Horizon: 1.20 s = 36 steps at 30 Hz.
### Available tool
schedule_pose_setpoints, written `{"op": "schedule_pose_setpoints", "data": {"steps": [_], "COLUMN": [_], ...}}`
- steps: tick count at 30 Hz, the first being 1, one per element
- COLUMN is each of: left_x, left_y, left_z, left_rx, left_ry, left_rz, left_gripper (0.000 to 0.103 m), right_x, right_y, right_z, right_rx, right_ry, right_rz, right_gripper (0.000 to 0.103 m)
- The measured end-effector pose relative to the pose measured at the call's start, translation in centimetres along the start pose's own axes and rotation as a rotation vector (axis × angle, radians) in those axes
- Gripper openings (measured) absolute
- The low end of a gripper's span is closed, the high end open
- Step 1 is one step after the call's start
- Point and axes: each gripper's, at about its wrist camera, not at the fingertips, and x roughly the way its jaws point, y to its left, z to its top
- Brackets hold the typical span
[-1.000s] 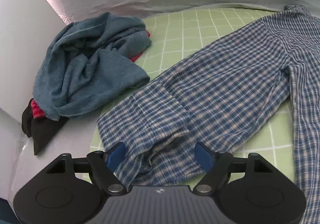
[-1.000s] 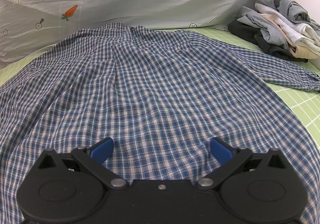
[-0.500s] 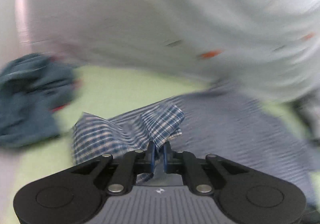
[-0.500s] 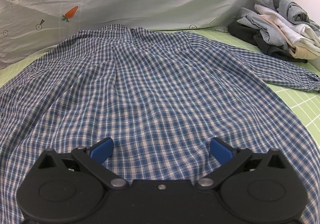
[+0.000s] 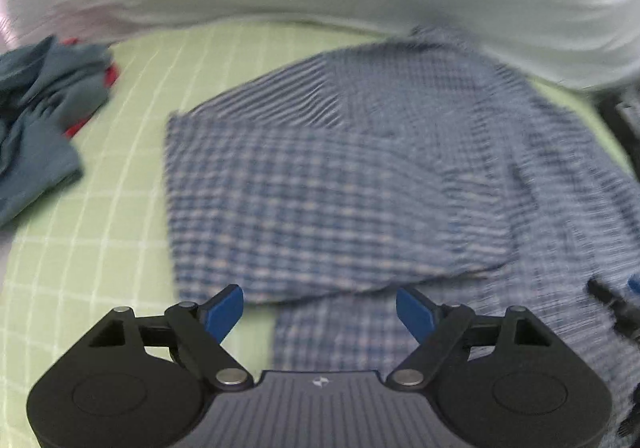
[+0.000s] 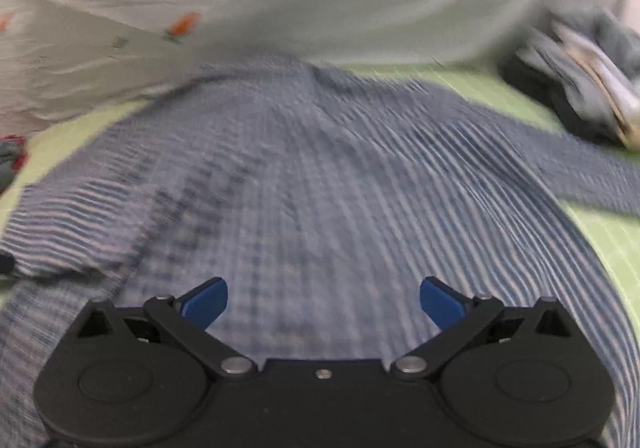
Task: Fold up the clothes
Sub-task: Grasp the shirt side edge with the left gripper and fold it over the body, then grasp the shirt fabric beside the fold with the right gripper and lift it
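Since half a second ago the left tool [image 5: 319, 311] has let go of the sleeve and now sits wide, holding nothing. It hovers low over the green checked bed sheet [image 5: 100, 208]; the plaid shirt [image 5: 340, 176] lies just ahead, its sleeve folded across the body, with a blue-grey clothes pile [image 5: 36, 120] off left. Right wrist view is blurry: the right tool [image 6: 323, 305] is spread wide too, empty, right above the shirt's lower half [image 6: 320, 188], and a grey clothes heap [image 6: 580, 88] sits far right.

Plaid shirt [image 5: 340, 184], sleeve folded inward
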Motion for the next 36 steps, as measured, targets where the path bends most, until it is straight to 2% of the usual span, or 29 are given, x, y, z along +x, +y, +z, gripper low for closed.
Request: {"op": "schedule_pose_setpoints", "data": {"steps": [6,7,10,14,16,20,21,22,28,30,33,35,36], "left_x": [0.7,0.8,1.0,1.5,1.6,2.0,2.1,2.3,2.5,2.5,2.5,2.7,2.7], "left_y": [1.2,1.3,1.7,2.6,2.8,2.4,2.1,2.0,1.3,1.2,0.9,0.6,0.6], "left_z": [-0.6,-0.8,-1.6,-2.3,-2.4,-2.4,-2.4,-2.5,-2.7,-2.8,-2.9,-2.5,-2.3], "left_rx": [-0.050,-0.053,-0.074,-0.111,-0.120,-0.096,-0.086,-0.076,-0.046,-0.038,-0.026,-0.020,-0.020], "left_ry": [0.069,0.073,0.096,0.126,0.131,0.145,0.149,0.152,0.154,0.154,0.154,0.155,0.156], "left_rz": [0.011,0.013,0.020,0.039,0.039,0.040,0.042,0.043,0.073,0.079,0.088,0.091,0.091], "left_gripper": [0.087,0.087,0.089,0.091,0.093,0.100,0.102,0.103,0.103,0.103,0.103,0.103,0.103], "right_x": [1.3,1.7,2.7,3.8,4.4,5.7,6.1,6.4,6.4,6.3,5.9,5.6,5.4], "right_y": [6.4,7.6,9.7,11.2,11.5,12.1,12.3,12.4,13.4,13.6,13.7,13.7,13.7], "right_z": [3.2,3.2,3.2,2.9,3.0,3.0,3.0,3.1,2.4,2.2,2.2,2.4,2.4], "right_rx": [-0.126,-0.164,-0.194,-0.223,-0.214,-0.190,-0.188,-0.184,-0.216,-0.222,-0.251,-0.268,-0.269], "right_ry": [-0.005,-0.002,0.030,0.072,0.083,0.122,0.136,0.147,0.149,0.145,0.128,0.120,0.113], "right_rz": [0.160,0.186,0.269,0.308,0.310,0.296,0.291,0.288,0.290,0.304,0.303,0.335,0.352], "right_gripper": [0.103,0.100,0.083,0.060,0.055,0.057,0.059,0.067,0.079,0.078,0.052,0.028,0.024]}}
